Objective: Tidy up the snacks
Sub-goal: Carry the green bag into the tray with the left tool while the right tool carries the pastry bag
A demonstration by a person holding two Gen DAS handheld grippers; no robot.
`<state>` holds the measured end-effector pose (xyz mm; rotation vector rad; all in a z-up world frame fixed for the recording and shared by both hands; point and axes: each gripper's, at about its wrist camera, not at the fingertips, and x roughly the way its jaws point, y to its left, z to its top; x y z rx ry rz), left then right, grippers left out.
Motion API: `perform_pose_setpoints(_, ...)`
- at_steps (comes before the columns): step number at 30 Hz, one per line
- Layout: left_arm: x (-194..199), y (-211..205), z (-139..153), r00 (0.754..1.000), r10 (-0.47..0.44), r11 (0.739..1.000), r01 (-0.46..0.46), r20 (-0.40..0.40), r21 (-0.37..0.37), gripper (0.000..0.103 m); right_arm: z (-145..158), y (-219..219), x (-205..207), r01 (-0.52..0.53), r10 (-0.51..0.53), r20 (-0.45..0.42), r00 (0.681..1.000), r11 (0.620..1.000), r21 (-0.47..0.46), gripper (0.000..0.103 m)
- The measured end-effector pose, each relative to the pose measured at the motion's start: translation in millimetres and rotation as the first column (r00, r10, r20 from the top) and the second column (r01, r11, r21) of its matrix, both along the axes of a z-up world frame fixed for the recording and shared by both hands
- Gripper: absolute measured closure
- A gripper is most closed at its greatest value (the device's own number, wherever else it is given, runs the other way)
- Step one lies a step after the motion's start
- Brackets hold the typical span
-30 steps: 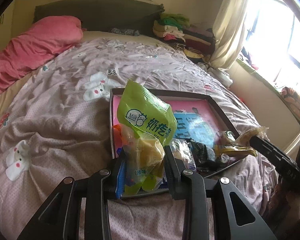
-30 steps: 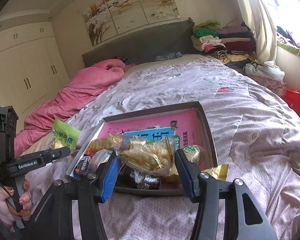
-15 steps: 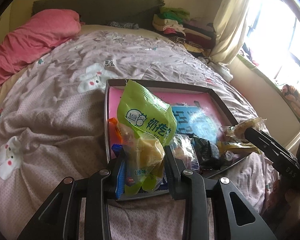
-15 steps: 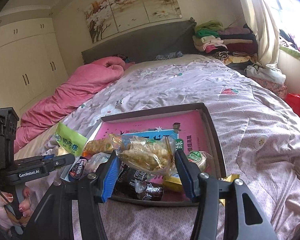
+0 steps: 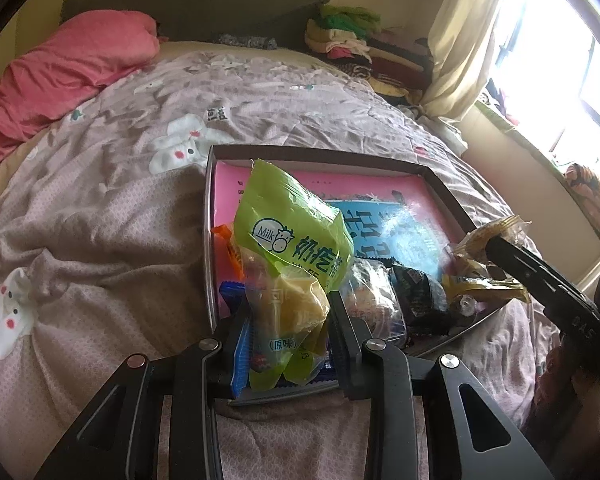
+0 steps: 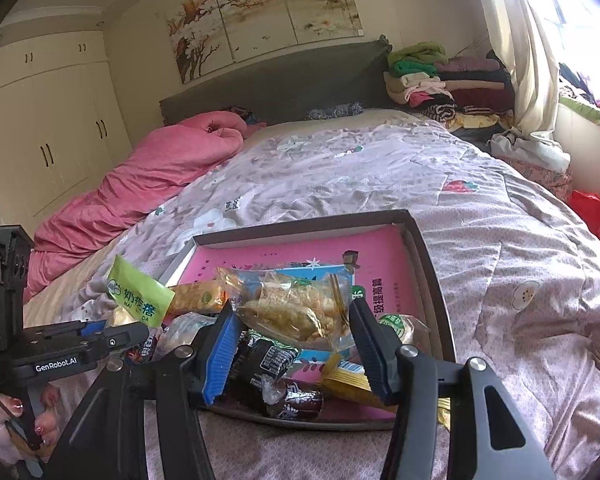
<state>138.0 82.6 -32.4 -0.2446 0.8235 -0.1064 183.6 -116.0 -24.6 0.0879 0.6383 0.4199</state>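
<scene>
Left wrist: green milk-candy bag (image 5: 292,240), crinkled, translucent below.

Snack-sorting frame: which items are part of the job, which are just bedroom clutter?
Job:
left gripper, shut on green milk-snack bag
right gripper, holding clear pastry packet
tray
dark wrapped snacks

Clutter:
pink duvet
folded clothes pile
curtain
wall painting

The left claw (image 5: 288,332) pinches a green snack bag (image 5: 290,248) above the tray (image 5: 209,240).
</scene>
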Motion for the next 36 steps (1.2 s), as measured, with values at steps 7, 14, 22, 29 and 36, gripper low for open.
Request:
perform_pose_setpoints(7, -0.2, -0.2, -0.4, 1.0, 0.001, 1.0, -0.001, -0.001, 0.002, 0.069, -8.2, -2.3, 5.2, 0.0, 0.0, -0.029, 1.0, 1.0, 0.015, 0.048)
perform_pose_setpoints(14, -0.9, -1.4, 0.3, 1.0, -0.007, 1.0, 0.007, 0.01, 0.002, 0.069, -17.8, 5.1, 3.7, -0.024, 0.023, -0.036, 0.999, 0.999, -0.023, 0.048)
perform_pose_setpoints(22, -0.8, -1.4, -2.1, 1.0, -0.007, 1.0, 0.007, 0.001, 0.0, 0.068, -27.0, 15.6, 0.2, -0.027, 0.026, -0.015, 1.0, 0.995, -0.094, 0.047)
perform_pose_setpoints(29, -0.3, -2.7, -4.2, 1.0, -0.013, 1.0, 0.013, -0.005, 0.002, 0.068, -28.2, 17.3, -4.0, -0.038, 0.037, -0.013, 0.999, 0.993, -0.108, 0.045)
perform_pose_setpoints(36, 0.7, -2.7, -5.1, 1.0, -0.017, 1.0, 0.017, -0.009, -0.002, 0.068, -32.4, 24.0, -10.4, -0.069, 0.065, -0.038, 0.997, 0.99, -0.122, 0.045)
